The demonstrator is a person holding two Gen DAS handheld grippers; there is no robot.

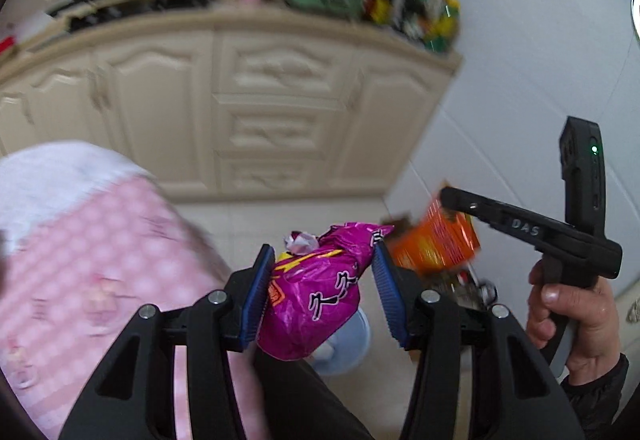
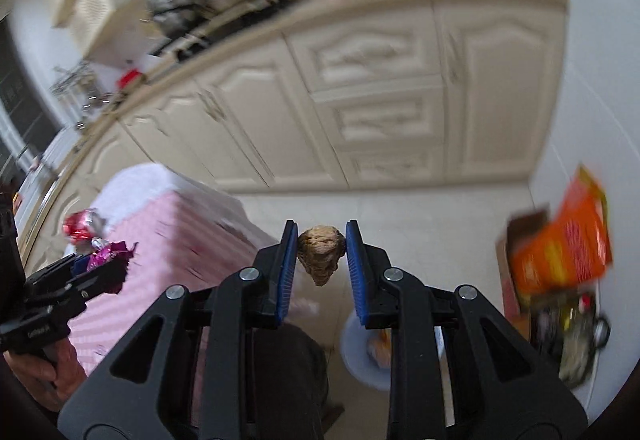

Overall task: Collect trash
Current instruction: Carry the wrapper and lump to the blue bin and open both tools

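While both hand-held grippers are loaded, the step in hand looks like the carry from the table to the bin — the pick-ups appear done. The left hand-held gripper (image 1: 322,282) has its blue pads closed on a magenta snack wrapper (image 1: 316,292), which is pinched across its middle and bulges out below the pads, with a scrap of crumpled white paper (image 1: 300,242) showing at its top. The right hand-held gripper (image 2: 322,260) is clamped on a small brown wrinkled lump (image 2: 322,250), perhaps a nut shell or a wad of paper; I cannot tell which. Both loads hang in the air above the floor, off the near edge of the pink checked tablecloth (image 1: 80,260). A pale blue bin (image 2: 362,352) stands on the floor below, partly hidden behind each gripper's fingers, with something already inside. One red foil wrapper (image 2: 80,226) lies on the cloth near its far edge, so the task seems unfinished.

Next, I judge, each load must be brought squarely over the bin's mouth before the pads part — the light wrapper may cling or drift, so a low release would suit. An orange box (image 2: 560,256) stands by the wall beside the bin.
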